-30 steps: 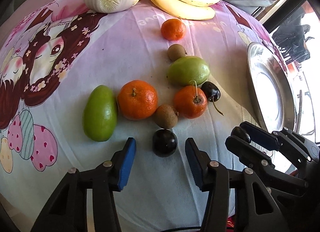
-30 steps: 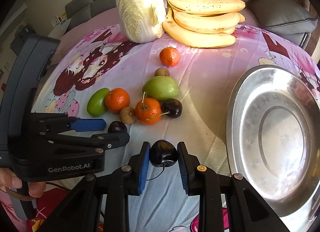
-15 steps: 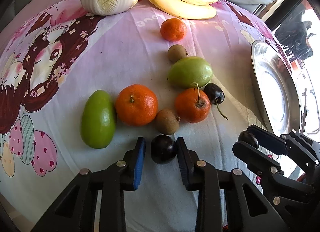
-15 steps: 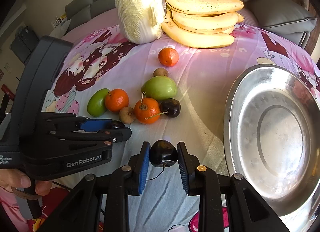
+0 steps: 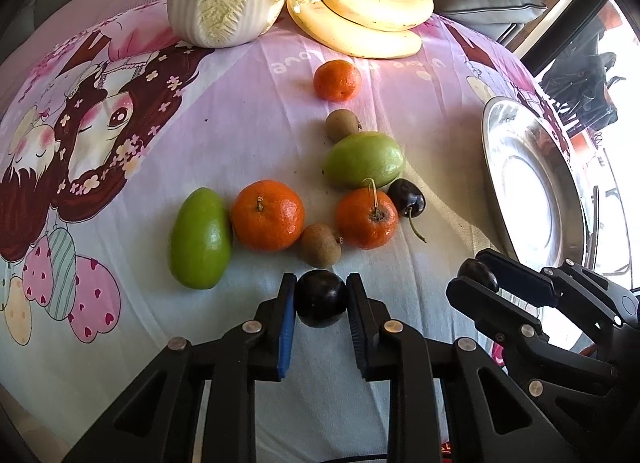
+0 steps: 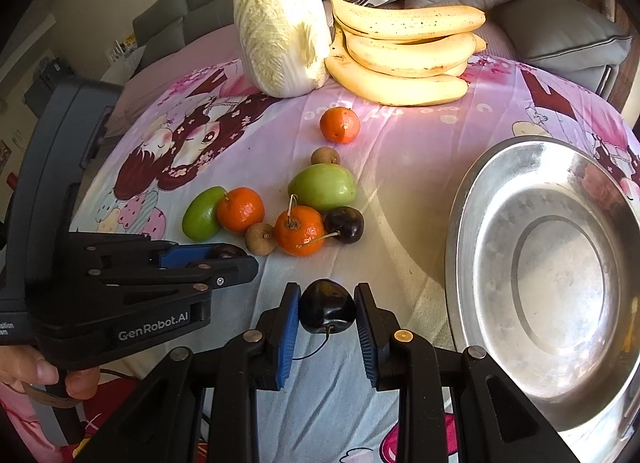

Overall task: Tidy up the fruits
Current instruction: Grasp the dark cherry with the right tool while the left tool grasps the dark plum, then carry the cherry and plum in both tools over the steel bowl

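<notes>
Between the pads of the left tool [image 5: 321, 305], in the left wrist view, sits a dark cherry [image 5: 321, 303], gripped at its sides so it can be lifted; the other fruits lie just ahead, and the steel plate [image 5: 496, 167] is far to the right. In the right wrist view, the right tool [image 6: 327, 308] holds another cherry [image 6: 327, 305] above the bench, with the plate close on its right, probably the place for it.

At lower centre of the frame the left gripper [image 5: 321, 305] clamps a dark cherry [image 5: 321, 297] on the cartoon-print cloth [image 5: 240, 111], the right gripper [image 5: 486, 278] at lower right pinches another cherry [image 5: 476, 273], just below the steel plate [image 5: 520, 179].
</notes>
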The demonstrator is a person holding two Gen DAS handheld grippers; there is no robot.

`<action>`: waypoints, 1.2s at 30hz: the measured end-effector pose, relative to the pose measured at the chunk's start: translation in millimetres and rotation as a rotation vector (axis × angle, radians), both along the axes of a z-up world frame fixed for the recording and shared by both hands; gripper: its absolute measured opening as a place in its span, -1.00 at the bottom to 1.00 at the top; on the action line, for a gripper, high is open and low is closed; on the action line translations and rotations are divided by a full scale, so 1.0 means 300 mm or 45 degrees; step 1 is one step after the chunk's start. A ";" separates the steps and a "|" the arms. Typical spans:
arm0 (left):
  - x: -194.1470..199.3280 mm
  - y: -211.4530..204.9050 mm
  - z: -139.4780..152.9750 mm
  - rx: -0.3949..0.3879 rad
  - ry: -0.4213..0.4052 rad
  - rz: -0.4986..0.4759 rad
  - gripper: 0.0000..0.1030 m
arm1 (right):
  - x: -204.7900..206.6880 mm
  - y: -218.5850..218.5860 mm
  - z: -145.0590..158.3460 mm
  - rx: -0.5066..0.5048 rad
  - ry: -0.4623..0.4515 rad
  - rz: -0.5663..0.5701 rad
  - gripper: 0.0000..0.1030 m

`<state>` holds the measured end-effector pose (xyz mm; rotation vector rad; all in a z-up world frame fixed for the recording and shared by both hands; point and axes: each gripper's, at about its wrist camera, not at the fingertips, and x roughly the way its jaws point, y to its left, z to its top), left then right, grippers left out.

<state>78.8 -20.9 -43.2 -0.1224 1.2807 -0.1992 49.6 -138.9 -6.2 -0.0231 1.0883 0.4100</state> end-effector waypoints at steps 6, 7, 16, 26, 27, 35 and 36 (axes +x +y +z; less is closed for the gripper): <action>-0.001 0.021 0.071 -0.032 -0.028 0.034 -0.50 | 0.011 -0.020 0.048 0.010 -0.041 -0.040 -0.43; 0.000 0.020 0.082 -0.036 -0.034 0.042 -0.50 | 0.014 -0.025 0.056 0.013 -0.047 -0.051 -0.43; 0.050 -0.031 0.170 -0.093 -0.087 0.077 -0.50 | 0.073 -0.137 0.089 -0.011 -0.049 -0.206 -0.43; 0.152 -0.226 0.171 -0.145 -0.051 0.015 -0.50 | 0.182 -0.348 0.124 -0.051 -0.031 -0.503 -0.43; 0.158 -0.252 0.170 -0.149 -0.044 -0.001 -0.50 | 0.191 -0.372 0.123 -0.060 -0.029 -0.539 -0.43; 0.198 -0.431 0.161 -0.186 -0.025 -0.114 -0.50 | 0.225 -0.530 0.124 -0.042 -0.010 -0.740 -0.43; 0.204 -0.444 0.155 -0.184 -0.018 -0.121 -0.50 | 0.228 -0.549 0.123 -0.045 -0.007 -0.767 -0.43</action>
